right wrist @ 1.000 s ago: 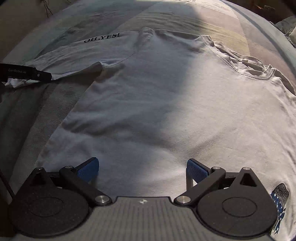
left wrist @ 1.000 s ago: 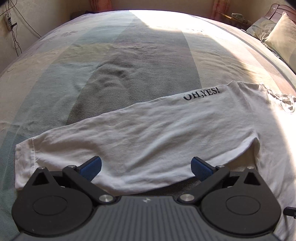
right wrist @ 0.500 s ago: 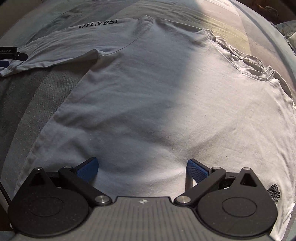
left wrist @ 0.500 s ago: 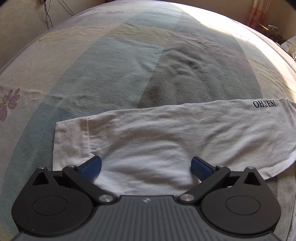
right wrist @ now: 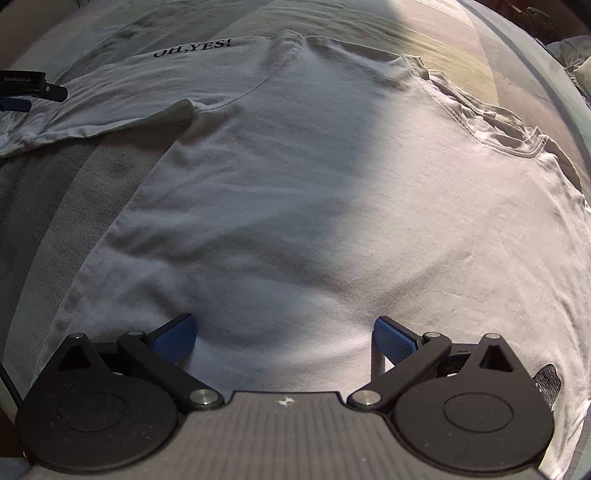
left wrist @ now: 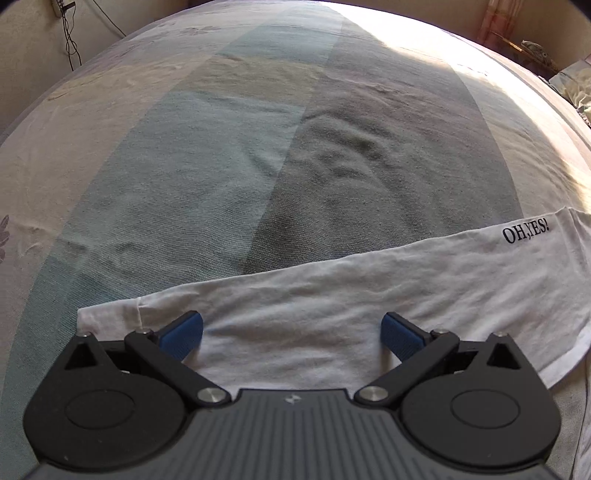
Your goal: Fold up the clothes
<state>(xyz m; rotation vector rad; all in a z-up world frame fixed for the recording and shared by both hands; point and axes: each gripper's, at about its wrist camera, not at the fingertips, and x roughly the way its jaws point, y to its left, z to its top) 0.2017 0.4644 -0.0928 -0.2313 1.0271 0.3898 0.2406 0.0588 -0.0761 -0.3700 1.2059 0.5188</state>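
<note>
A white long-sleeved shirt (right wrist: 314,192) lies flat on the bed, collar at the far right. Its left sleeve (left wrist: 351,295), printed "OH,YES!" (left wrist: 526,234) near the shoulder, stretches out to the side. My left gripper (left wrist: 291,332) is open just above the sleeve, near the cuff (left wrist: 107,314), with cloth between its blue pads. My right gripper (right wrist: 284,336) is open over the lower body of the shirt, nothing pinched. The left gripper (right wrist: 26,88) also shows at the far left edge of the right wrist view.
The bed (left wrist: 258,155) has a striped cover in teal, grey and cream, lit by sun at the far right. Cables (left wrist: 70,33) hang on the wall at the far left. Pillows (left wrist: 576,81) lie at the right edge.
My left gripper has slid along the sleeve toward the cuff; the shirt body has left its view. The right gripper has edged slightly forward over the shirt body. Both stay open.
</note>
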